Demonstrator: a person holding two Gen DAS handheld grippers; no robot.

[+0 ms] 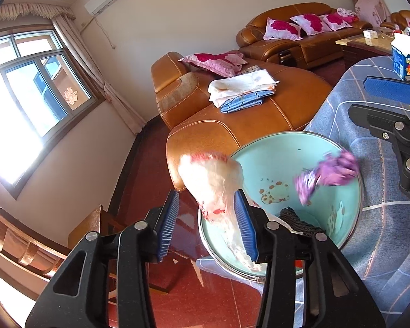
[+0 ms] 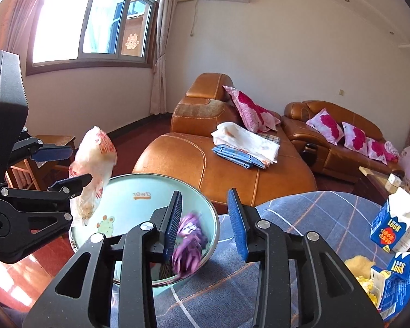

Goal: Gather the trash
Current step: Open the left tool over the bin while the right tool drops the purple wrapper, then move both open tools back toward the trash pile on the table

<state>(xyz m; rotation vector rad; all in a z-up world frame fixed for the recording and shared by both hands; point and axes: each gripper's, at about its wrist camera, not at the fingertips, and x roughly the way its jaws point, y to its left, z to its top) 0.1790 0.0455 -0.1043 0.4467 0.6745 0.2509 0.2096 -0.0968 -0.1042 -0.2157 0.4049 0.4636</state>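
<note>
Hanging over the near left rim of a round pale-green enamel basin with cartoon prints (image 1: 273, 158) (image 2: 139, 188): a crumpled white plastic bag with red print (image 1: 213, 180) (image 2: 95, 164). Seen between the two blue ribbed pads of the left gripper (image 1: 207, 195) (image 2: 82, 164), lying against the right pad, clear of the left one. Jaws apart, not clamping the bag.

Blurred in both views, over the right part of the basin: a crumpled purple wrapper (image 1: 330, 172) (image 2: 188, 237). Just beside the left pad of the right gripper (image 2: 205, 192) (image 1: 357, 95), not between the pads in the right wrist view. Jaws of this gripper standing apart also, nothing pressed between them. Hard to tell whether the wrapper touches the pad or the basin wall.

Resting at the bottom of the basin, near side: a dark woven-looking piece (image 1: 295, 218), too hidden to name.

Standing at the left edge of a blue checked tablecloth (image 1: 382, 218) (image 2: 300, 213): the basin itself. Placed to the right on the cloth: two blue and white milk cartons (image 2: 391, 227), one far, one near, with something yellow crumpled beside the near one.

Stretching beyond, far side: an orange-brown leather sofa (image 2: 205, 164) with folded cloths and pink flowered cushions.
</note>
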